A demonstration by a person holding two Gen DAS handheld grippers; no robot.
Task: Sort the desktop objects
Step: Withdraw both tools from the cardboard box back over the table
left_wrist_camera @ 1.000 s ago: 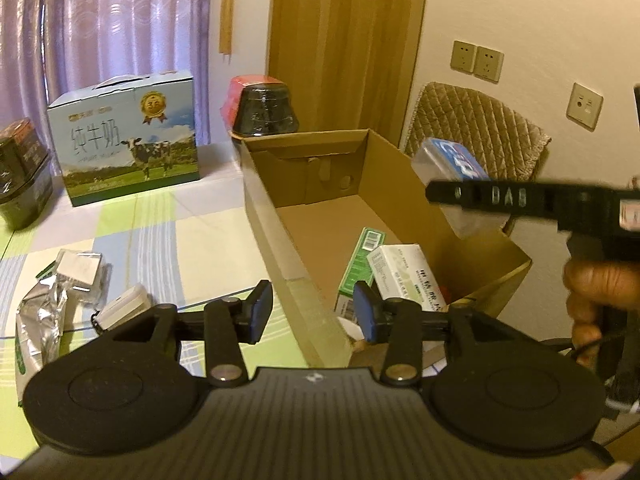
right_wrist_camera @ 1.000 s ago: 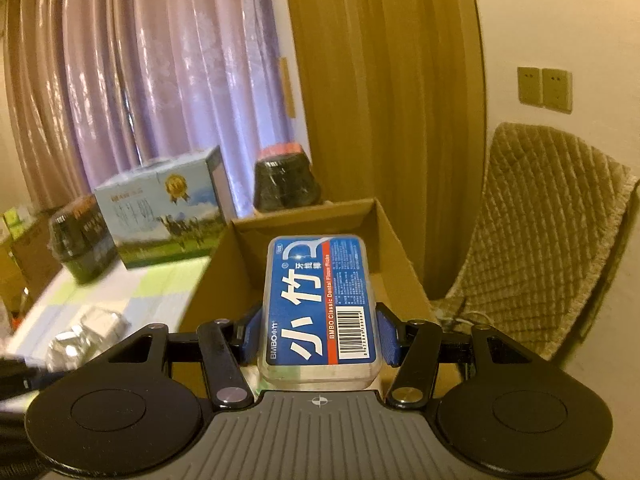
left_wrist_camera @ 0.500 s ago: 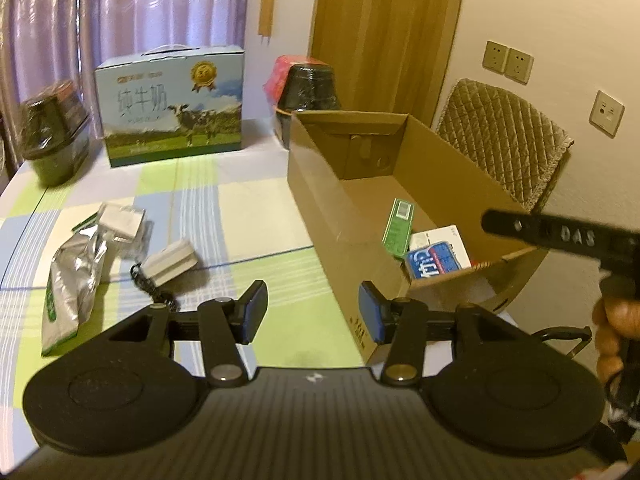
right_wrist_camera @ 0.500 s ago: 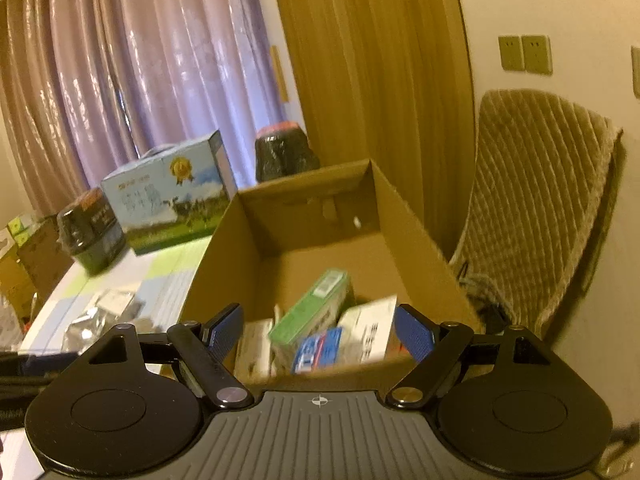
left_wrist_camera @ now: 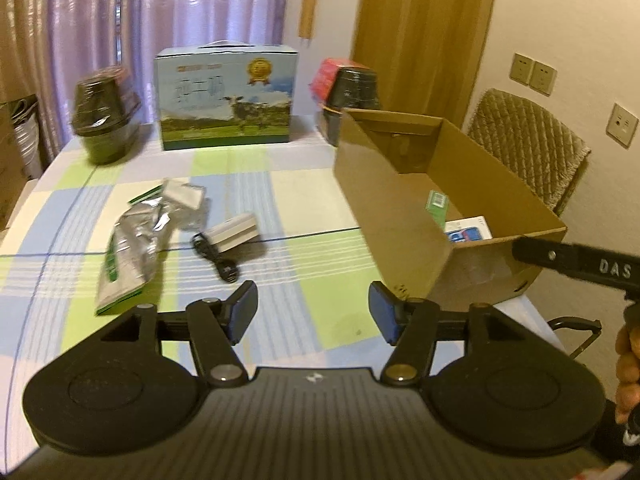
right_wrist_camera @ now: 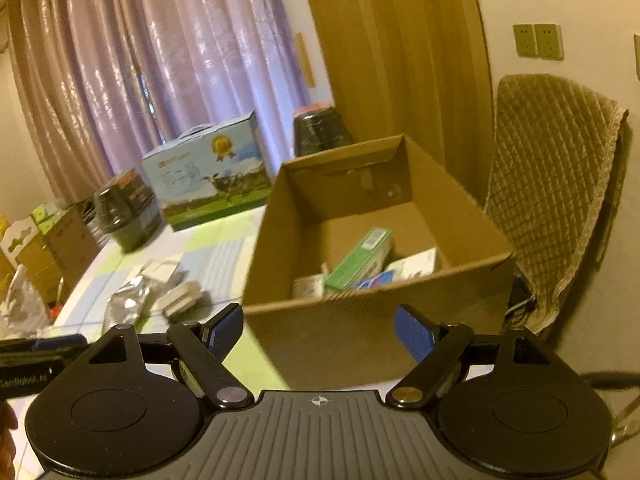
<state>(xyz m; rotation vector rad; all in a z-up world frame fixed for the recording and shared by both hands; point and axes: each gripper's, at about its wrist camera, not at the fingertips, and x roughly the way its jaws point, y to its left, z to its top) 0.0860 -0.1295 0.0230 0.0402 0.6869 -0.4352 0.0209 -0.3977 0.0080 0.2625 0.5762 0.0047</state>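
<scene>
From the left wrist, the left gripper [left_wrist_camera: 312,314] hung with its fingers spread and nothing between them, on the near side of the cardboard box [left_wrist_camera: 384,216], above the checked tablecloth [left_wrist_camera: 280,200]. Three loose things lay left of the box: one silver foil pouch [left_wrist_camera: 132,236], one small white packet [left_wrist_camera: 184,196] touching the pouch, and one pale adapter [left_wrist_camera: 236,232] with a black cord [left_wrist_camera: 214,256]. Inside the box showed one green carton [left_wrist_camera: 438,206] and one blue-labelled case [left_wrist_camera: 466,234]. Behind the box stood one milk carton case [left_wrist_camera: 226,100] and two dark tubs, one [left_wrist_camera: 102,116] far to its left and one [left_wrist_camera: 352,96] right beside it.

From the right wrist, the right gripper [right_wrist_camera: 318,336] stood likewise spread and empty, just short of the box's near wall [right_wrist_camera: 360,320]. Four things could be counted within, though blur made this uncertain.

I judged the step to be the turn between a drop and the next pick. The next move called for swinging a gripper left of the box, onto the adapter or pouch, and closing squarely across it.
</scene>
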